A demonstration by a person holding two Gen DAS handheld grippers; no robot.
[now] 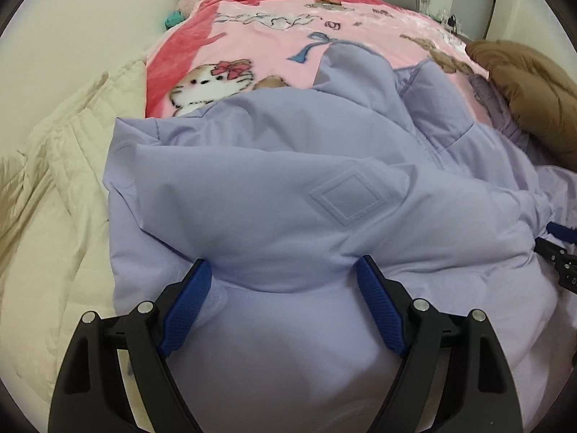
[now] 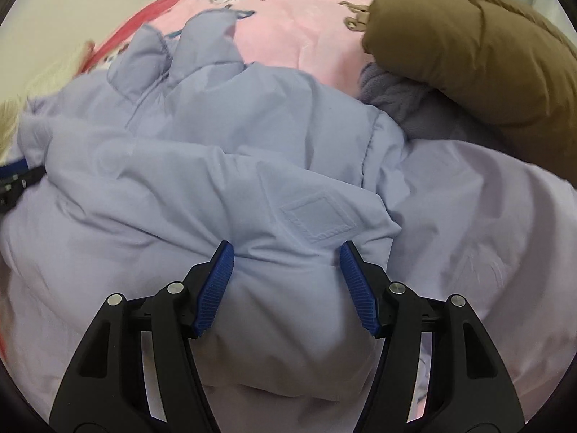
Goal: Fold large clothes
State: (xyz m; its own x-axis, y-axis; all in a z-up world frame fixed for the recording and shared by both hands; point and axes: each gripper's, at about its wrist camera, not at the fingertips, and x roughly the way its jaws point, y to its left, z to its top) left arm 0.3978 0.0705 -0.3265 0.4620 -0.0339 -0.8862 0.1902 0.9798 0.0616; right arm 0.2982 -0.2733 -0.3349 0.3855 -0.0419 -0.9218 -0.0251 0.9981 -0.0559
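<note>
Lilac padded jacket (image 1: 324, 187) heaped on pink cartoon blanket (image 1: 274, 36), left gripper (image 1: 285, 270) and right gripper (image 2: 286, 252) both spread apart, fabric bulging between pads, brown coat (image 2: 468, 57) far right

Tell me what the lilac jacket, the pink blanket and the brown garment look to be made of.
Lilac jacket: smooth matte woven shell, likely padded synthetic; puffy folds. Pink blanket: plush fleece, slight sheen, printed cartoons. Brown garment: matte quilted puffer fabric, apparently.
</note>
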